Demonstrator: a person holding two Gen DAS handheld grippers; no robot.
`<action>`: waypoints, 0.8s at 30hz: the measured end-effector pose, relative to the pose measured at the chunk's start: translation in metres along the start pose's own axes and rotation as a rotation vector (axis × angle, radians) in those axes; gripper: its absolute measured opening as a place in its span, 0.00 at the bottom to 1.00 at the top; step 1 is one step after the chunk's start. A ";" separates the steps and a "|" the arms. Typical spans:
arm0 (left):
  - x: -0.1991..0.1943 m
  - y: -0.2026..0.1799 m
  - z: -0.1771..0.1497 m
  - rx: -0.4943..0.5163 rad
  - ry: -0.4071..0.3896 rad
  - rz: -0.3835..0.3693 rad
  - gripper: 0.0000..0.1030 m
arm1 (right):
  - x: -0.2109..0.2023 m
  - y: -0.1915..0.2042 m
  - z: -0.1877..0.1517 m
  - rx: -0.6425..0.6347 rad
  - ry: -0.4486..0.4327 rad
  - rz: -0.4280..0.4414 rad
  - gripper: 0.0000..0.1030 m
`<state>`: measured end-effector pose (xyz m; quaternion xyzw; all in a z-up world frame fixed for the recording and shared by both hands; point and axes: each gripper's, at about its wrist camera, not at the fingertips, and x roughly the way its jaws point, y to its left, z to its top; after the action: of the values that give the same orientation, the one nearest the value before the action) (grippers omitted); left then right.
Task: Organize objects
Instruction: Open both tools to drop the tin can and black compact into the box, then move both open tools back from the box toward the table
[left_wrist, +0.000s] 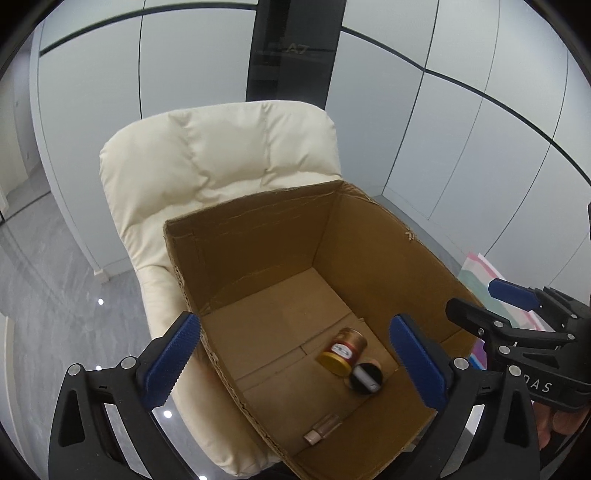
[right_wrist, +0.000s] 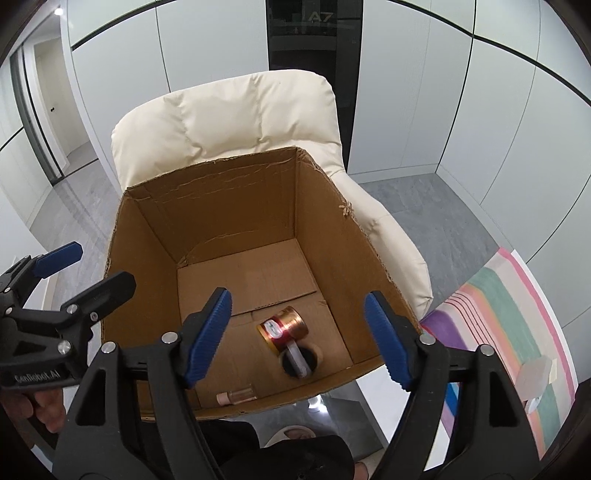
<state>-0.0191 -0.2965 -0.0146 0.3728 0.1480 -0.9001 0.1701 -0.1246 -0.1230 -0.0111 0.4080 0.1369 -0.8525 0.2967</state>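
On top of the cream padded chair (left_wrist: 207, 162) sits an open cardboard box (left_wrist: 388, 236), flaps gone, and both claws hang right above its opening. Left claw (left_wrist: 295, 363) has its blue-padded fingers spread wide with nothing between them; one finger hangs outside the box's left wall and the other over the inside. Right claw (right_wrist: 297, 338) is spread apart too, also holding nothing, poised over the near half of the box.

Down on the box floor, toward the near right corner, a gold tin (right_wrist: 282, 328) with a red and white label lies on its side. Touching it is a round black lid-like thing (right_wrist: 299, 363) with a pale stick-shaped item lying across it, can't tell what exactly. A bit apart from those, close to the near wall, a small clear bottle (right_wrist: 236, 395) with a pinkish cap is lying flat as well.

Off to the right of the chair there's a striped pastel cloth (right_wrist: 509, 314) with a couple of small pale objects on it, too blurry to name. Grey tiled floor (left_wrist: 55, 280) around everything, white wall panels behind.
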 end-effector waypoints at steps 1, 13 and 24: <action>0.001 -0.001 0.000 0.004 0.003 0.000 1.00 | 0.000 -0.001 0.000 0.001 0.000 -0.002 0.77; 0.013 -0.021 0.000 0.013 0.039 -0.014 1.00 | -0.009 -0.025 -0.007 0.034 -0.023 -0.053 0.90; 0.016 -0.050 -0.001 0.055 0.022 -0.014 1.00 | -0.021 -0.057 -0.019 0.078 -0.035 -0.102 0.95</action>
<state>-0.0499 -0.2547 -0.0199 0.3863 0.1276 -0.9009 0.1515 -0.1376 -0.0610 -0.0074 0.3966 0.1191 -0.8783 0.2392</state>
